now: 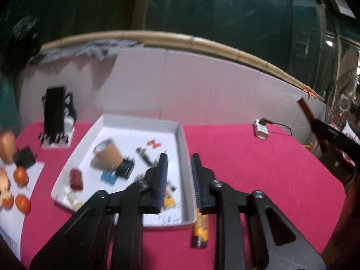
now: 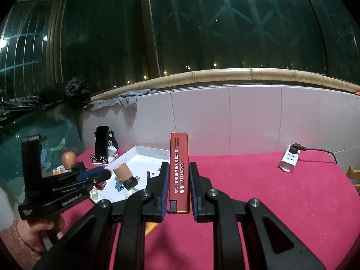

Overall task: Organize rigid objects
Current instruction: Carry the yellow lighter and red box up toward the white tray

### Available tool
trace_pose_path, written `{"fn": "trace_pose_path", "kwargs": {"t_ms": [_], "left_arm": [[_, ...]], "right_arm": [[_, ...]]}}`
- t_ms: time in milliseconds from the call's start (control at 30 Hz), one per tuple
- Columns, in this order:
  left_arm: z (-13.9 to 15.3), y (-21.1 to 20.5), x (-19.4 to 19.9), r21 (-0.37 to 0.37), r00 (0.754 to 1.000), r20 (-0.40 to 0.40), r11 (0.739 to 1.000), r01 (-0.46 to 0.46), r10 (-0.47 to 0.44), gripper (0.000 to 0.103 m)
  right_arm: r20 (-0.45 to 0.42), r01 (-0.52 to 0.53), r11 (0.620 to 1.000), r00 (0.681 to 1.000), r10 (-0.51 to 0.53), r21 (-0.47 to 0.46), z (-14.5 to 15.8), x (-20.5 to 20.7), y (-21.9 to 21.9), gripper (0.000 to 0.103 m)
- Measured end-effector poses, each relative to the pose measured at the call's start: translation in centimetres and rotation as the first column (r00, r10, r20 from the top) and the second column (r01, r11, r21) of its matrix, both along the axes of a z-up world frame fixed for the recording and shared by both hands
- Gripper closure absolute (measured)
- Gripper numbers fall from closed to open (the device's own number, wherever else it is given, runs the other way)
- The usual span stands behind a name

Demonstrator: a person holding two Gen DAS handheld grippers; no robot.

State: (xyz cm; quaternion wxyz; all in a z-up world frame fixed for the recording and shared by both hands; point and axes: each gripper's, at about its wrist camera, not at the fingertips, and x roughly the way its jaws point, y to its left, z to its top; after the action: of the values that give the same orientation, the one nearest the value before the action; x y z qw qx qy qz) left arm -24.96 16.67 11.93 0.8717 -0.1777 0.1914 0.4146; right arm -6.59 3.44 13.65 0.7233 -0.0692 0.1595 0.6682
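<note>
So the right gripper [image 2: 178,180] has its fingers [image 2: 163,184] clamped on a slim dark-red rectangular lighter [image 2: 178,171] with white printed text down its side, held up off the pink cloth-covered surface [image 2: 270,202], long end pointing away toward the white tiled wall [image 2: 247,117].

The left gripper [image 1: 178,175] is hanging over the right wall of the shallow white cardboard tray [image 1: 180,139]. Its fingers [image 1: 163,175] are only a narrow gap apart with nothing between them, one over the tray's inside and one over its outer side.

A yellow-orange cylindrical lighter with a black end [image 1: 200,229] lies on the cloth just outside the tray's near right corner.

Inside the tray it's blurry, but there's a brown cardboard tape roll [image 1: 108,155], a small red toy car [image 1: 76,178], a black plug adapter [image 1: 124,168] and something small and blue [image 1: 108,177].

Left of the tray: a black phone on a cat-shaped stand [image 1: 57,119] and some orange fruit on white paper [image 1: 21,176]. A white power strip [image 2: 289,160] sits far right near the wall.
</note>
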Motion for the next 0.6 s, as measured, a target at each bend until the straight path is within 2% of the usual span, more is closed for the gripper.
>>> {"fn": "trace_pose_path", "kwargs": {"t_ms": [33,67,133,267,433,600], "left_arm": [[-0.7,-0.1,-0.5,-0.023,1.000,-0.001,1.000,0.000,0.000,0.052],[-1.2,-0.3,-0.7,-0.040,1.000,0.002,0.999,0.011,-0.011,0.042],[-2.6,-1.1,-0.4,-0.089,0.997,-0.013,0.993,0.077,-0.079,0.042],[-5.9,-3.6,1.4,-0.143,0.978,-0.119,0.977,0.157,-0.174,0.042],[-9.8,-3.9,3.9,-0.256,0.957,-0.194,0.953,0.162,-0.214,0.042],[-11.4,-3.1,6.1,-0.284,0.936,-0.256,0.944,0.166,-0.241,0.042]], "right_arm": [[-0.011,-0.002,1.000,1.000,0.002,-0.002,-0.2,0.1,0.0,0.088],[-0.020,-0.007,1.000,1.000,0.006,-0.006,-0.3,0.2,0.0,0.088],[-0.041,-0.014,1.000,0.999,0.014,-0.014,-0.7,0.4,-0.1,0.088],[-0.064,-0.010,1.000,0.998,0.008,-0.026,-1.3,0.8,-0.3,0.088],[-0.110,-0.002,0.999,0.994,-0.002,-0.033,-1.9,1.9,-0.6,0.088],[-0.131,0.012,0.999,0.991,-0.017,-0.035,-2.4,2.8,-1.1,0.088]]}}
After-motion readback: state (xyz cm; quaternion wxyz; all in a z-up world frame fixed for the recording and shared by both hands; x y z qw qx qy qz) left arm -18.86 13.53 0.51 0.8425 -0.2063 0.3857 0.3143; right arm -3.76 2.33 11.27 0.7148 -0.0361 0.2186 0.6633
